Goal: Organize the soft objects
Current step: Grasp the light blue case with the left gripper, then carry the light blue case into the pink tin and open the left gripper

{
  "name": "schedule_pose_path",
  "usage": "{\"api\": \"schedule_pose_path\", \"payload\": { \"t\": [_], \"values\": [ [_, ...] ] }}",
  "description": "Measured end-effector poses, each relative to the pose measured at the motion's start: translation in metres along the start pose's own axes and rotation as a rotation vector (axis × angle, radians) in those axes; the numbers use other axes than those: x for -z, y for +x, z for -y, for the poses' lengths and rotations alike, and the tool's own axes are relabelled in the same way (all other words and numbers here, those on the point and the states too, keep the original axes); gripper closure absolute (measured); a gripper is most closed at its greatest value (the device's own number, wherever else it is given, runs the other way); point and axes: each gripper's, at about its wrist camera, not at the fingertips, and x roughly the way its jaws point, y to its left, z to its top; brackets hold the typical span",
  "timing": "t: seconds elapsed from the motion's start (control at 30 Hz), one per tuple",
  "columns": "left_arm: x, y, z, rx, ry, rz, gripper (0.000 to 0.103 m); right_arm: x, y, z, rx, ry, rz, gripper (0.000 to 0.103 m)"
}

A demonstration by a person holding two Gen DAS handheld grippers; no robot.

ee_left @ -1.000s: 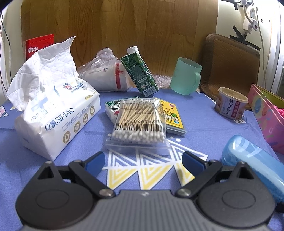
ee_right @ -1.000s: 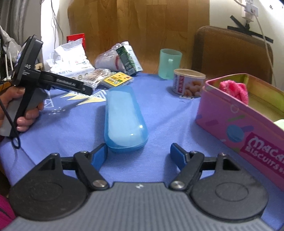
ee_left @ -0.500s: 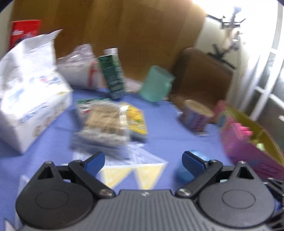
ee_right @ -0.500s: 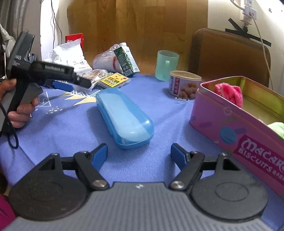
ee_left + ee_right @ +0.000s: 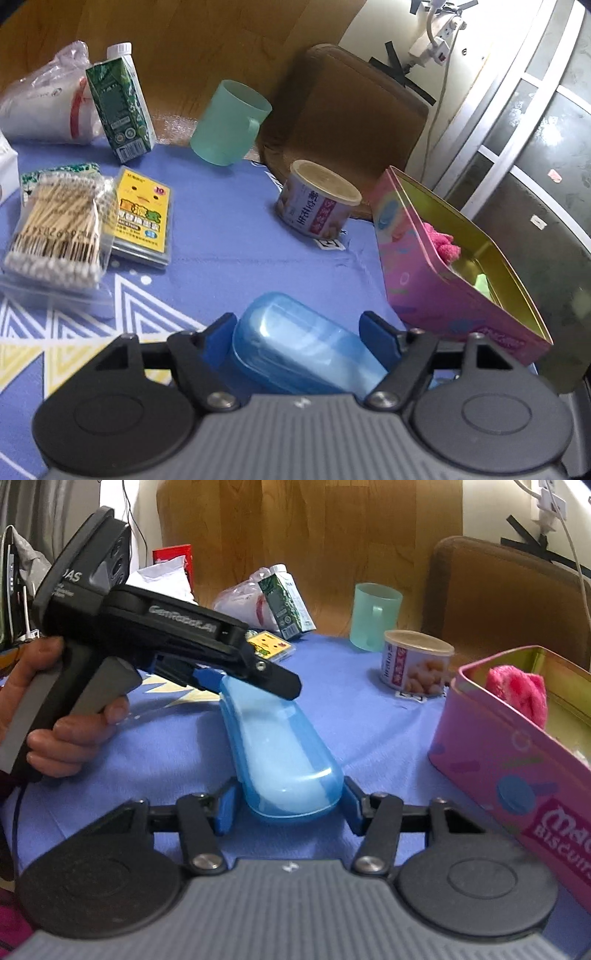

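A translucent blue case (image 5: 295, 347) (image 5: 280, 746) lies on the blue cloth, held at both ends. My left gripper (image 5: 297, 334) straddles its far end with the jaws closing, and both pads touch its sides. From the right wrist view that left gripper (image 5: 243, 681) sits over the far tip, with a person's hand (image 5: 55, 723) on its handle. My right gripper (image 5: 288, 806) is closing on the near end, pads against the case. A pink fluffy cloth (image 5: 445, 245) (image 5: 517, 690) and something green (image 5: 482, 284) lie in the pink biscuit tin (image 5: 424, 295) (image 5: 498, 746).
A bag of cotton swabs (image 5: 59, 229), a yellow pack (image 5: 144, 218), a green carton (image 5: 120, 103), a mint mug (image 5: 229, 122) and a can (image 5: 317, 206) stand on the cloth. A white tissue pack (image 5: 162, 576) is at the far left. A brown chair back (image 5: 351, 110) rises behind.
My left gripper swung right from the swabs to the blue case and narrowed around its far end. The right jaws narrowed onto the near end. The case turned slightly.
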Motion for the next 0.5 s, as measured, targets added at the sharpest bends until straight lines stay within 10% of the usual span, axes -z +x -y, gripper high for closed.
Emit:
{"api": "schedule_pose_path", "payload": {
  "t": [0.5],
  "values": [
    [-0.057,0.012,0.124,0.103,0.249,0.121,0.034,-0.016,-0.064,0.041,0.200,0.016,0.200,0.044]
  ]
}}
